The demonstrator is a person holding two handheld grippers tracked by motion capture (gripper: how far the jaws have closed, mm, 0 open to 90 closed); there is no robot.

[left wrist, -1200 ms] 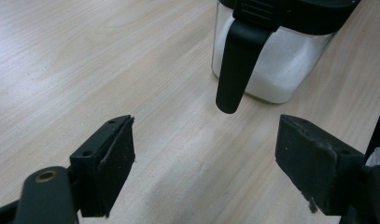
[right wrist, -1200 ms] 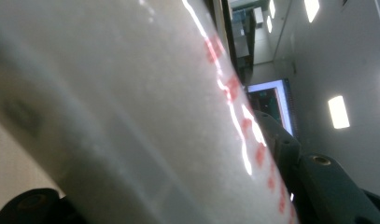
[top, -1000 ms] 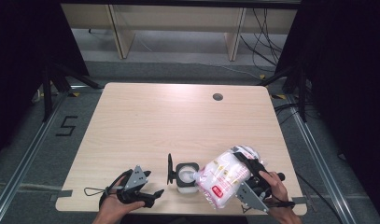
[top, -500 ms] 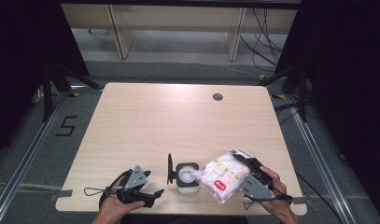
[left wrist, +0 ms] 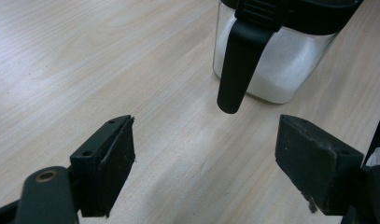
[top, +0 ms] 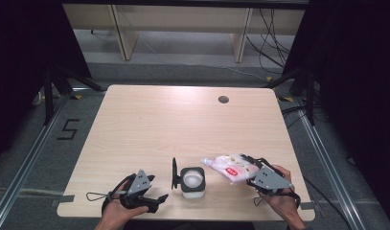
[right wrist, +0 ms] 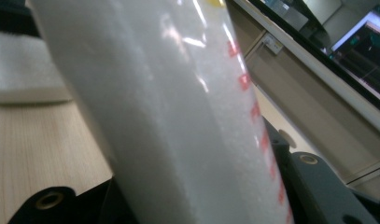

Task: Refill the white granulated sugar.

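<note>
The bench (top: 149,124) is pale matt wood grain. The bag (top: 229,166) is glossy clear plastic over white grains. The jar (top: 192,182) is clear, with a matt black lid (top: 174,172).

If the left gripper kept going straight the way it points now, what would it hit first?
Most likely the black hanging lid flap of the clear jar of white powder. In the left gripper view it sits ahead between the open fingers of the left gripper, with bare table before it; depth is uncertain.

On the worktop (top: 149,124), near its front edge, the jar (top: 192,182) stood between the left tongs (top: 154,199) and the bag (top: 228,166) held in the right tongs (top: 247,168).
</note>
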